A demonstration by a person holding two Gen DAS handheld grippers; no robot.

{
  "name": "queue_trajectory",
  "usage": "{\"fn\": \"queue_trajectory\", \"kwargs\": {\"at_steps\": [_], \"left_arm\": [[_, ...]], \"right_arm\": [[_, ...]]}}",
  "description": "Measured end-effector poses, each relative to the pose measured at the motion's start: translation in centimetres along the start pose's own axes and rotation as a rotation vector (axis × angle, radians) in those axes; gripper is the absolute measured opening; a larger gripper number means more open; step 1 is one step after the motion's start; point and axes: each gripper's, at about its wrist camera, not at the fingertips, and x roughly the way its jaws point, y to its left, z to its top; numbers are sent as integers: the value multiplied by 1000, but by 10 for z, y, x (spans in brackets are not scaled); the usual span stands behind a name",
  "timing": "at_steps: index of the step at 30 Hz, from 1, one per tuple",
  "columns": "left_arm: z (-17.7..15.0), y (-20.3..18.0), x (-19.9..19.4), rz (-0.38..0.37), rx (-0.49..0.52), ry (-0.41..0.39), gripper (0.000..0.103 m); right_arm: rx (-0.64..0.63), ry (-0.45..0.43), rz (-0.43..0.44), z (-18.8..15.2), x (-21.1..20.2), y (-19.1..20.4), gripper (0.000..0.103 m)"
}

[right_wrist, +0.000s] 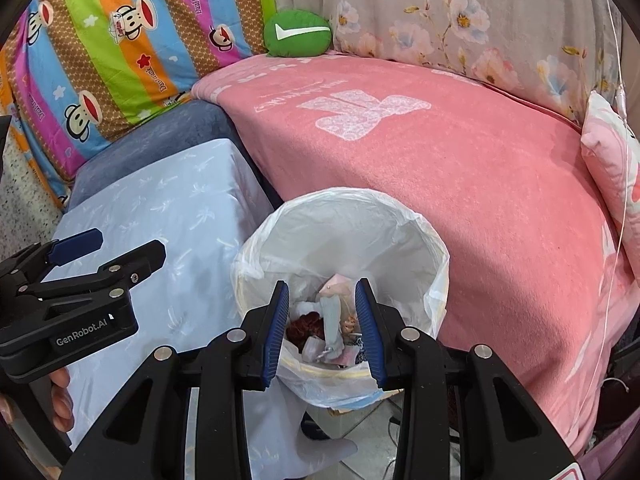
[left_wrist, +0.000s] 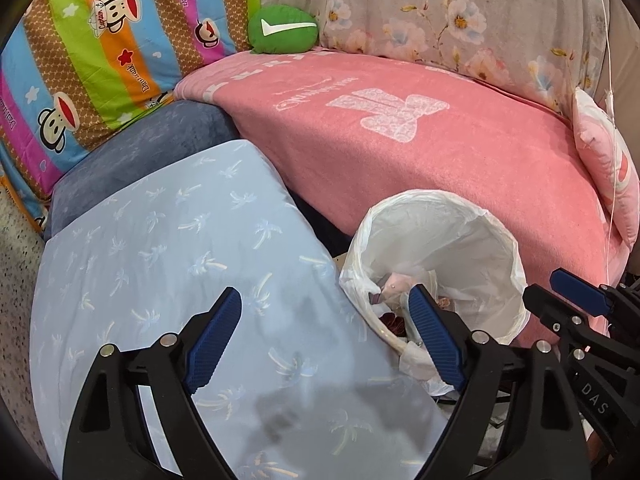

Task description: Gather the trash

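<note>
Firstly, on the far left a striped blanket (right_wrist: 120, 52) with monkey faces is seen, and below it a dark blue cushion (right_wrist: 160, 140). A light blue cloth (right_wrist: 168, 216) with a palm pattern is laid over the front of this cushion.

The left gripper (left_wrist: 324, 336) is held above this cloth, near the bin. Its two blue pads (left_wrist: 214, 336) are spread wide apart and nothing is between them. In the right wrist view the same tool is seen from the side at the left edge, and some fingers (right_wrist: 60, 400) of the person show under it.

Next comes one trash bin (right_wrist: 436, 256), standing on the floor between the blue cloth and the pink bed. It is lined with one white plastic bag, which is folded over the rim. Inside it the trash (right_wrist: 332, 320) is lying at the bottom: a pink piece, a grey strip, something dark red and crumpled papers. The pieces cannot be counted exactly.

The right gripper (right_wrist: 326, 332) is held directly over the mouth of the bin, with its pads parted and empty.

To the right one pink blanket (right_wrist: 460, 184) is spread, with one green round cushion (right_wrist: 298, 32) behind it, a flowered cover (right_wrist: 460, 20), and one pink pillow (right_wrist: 612, 168) at the right edge.
</note>
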Motion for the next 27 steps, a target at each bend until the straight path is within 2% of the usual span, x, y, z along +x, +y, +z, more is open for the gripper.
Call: {"fn": "queue_trajectory", "kwargs": {"at_steps": [11, 12, 16, 17, 25, 27], "left_arm": [[-14, 1, 6, 17, 1, 48, 85], [-15, 0, 7, 22, 6, 50, 87], [-17, -4, 7, 23, 10, 58, 88], [-17, -4, 7, 23, 11, 59, 89], [-18, -6, 5, 41, 8, 50, 92], [-19, -8, 3, 50, 9, 43, 93]], "right_arm": [[-5, 31, -11, -15, 2, 4, 64], [-6, 35, -13, -16, 3, 4, 70], [-9, 32, -22, -18, 2, 6, 74], [-8, 31, -22, -18, 2, 6, 83], [-3, 15, -54, -21, -2, 2, 86], [-2, 10, -58, -22, -3, 2, 91]]}}
